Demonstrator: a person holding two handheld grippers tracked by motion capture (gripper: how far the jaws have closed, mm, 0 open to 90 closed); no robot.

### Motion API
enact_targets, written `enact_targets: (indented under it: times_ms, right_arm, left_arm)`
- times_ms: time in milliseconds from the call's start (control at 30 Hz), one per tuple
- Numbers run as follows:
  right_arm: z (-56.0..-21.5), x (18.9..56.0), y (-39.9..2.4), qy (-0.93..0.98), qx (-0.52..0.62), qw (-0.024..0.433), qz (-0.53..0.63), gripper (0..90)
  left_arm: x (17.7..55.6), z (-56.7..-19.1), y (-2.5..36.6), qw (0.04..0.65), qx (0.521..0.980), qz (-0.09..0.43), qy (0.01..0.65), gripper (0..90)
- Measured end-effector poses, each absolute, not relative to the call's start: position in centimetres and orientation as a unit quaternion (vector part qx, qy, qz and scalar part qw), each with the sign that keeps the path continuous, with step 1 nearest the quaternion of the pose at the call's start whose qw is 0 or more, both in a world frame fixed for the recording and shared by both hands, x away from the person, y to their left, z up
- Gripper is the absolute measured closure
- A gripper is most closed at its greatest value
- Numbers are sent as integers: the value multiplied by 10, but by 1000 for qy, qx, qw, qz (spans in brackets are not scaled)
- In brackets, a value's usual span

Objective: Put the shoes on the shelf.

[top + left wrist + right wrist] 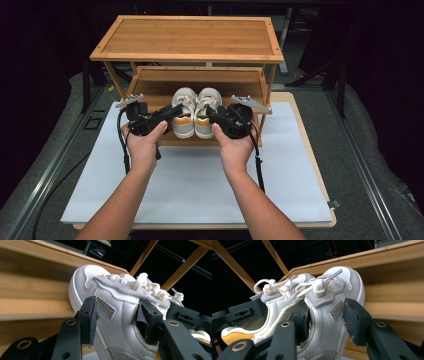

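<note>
A pair of white sneakers with tan heels sits side by side, toes pointing away from the person, on the lower shelf [150, 89] of a two-tier bamboo shoe rack [186, 37] that stands at the far end of a counter [200, 185] covered by a pale sheet. The left claw [172, 111] grasps the left sneaker [183, 111], and the left gripper view shows its jaws spread fairly wide, one pad pressed to the outer side panel and the other tucked inside the collar beside the tongue. The right claw [211, 113] grips the right sneaker [205, 111] in mirror fashion: in the right gripper view one jaw bears on the outer wall near a small metallic tag while the other sits inside the opening, against the inner lining. Each shoe looks light, with a padded, yielding upper that would likely dent a little under the pads, and a stiffer rubber sole below; the smooth leather-like side could be somewhat slippery, so the collar wall, pinched between inside and outside, appears the surest place to hold. The loose laces [277, 287], knotted in floppy loops, might snag on a jaw. Whether the shoes rest fully on the shelf or are slightly raised cannot be told.
</note>
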State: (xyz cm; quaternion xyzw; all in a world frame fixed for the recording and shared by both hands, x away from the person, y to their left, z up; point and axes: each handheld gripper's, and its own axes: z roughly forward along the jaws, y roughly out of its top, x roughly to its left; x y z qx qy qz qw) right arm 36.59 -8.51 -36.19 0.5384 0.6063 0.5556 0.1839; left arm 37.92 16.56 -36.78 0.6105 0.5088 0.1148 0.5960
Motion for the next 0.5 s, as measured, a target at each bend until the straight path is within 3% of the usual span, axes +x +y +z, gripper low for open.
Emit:
enact_targets:
  times_ms: [500]
  right_arm:
    - [-361, 405, -90, 606, 549, 174, 549, 570]
  left_arm:
    - [417, -363, 159, 585, 611, 110, 522, 539]
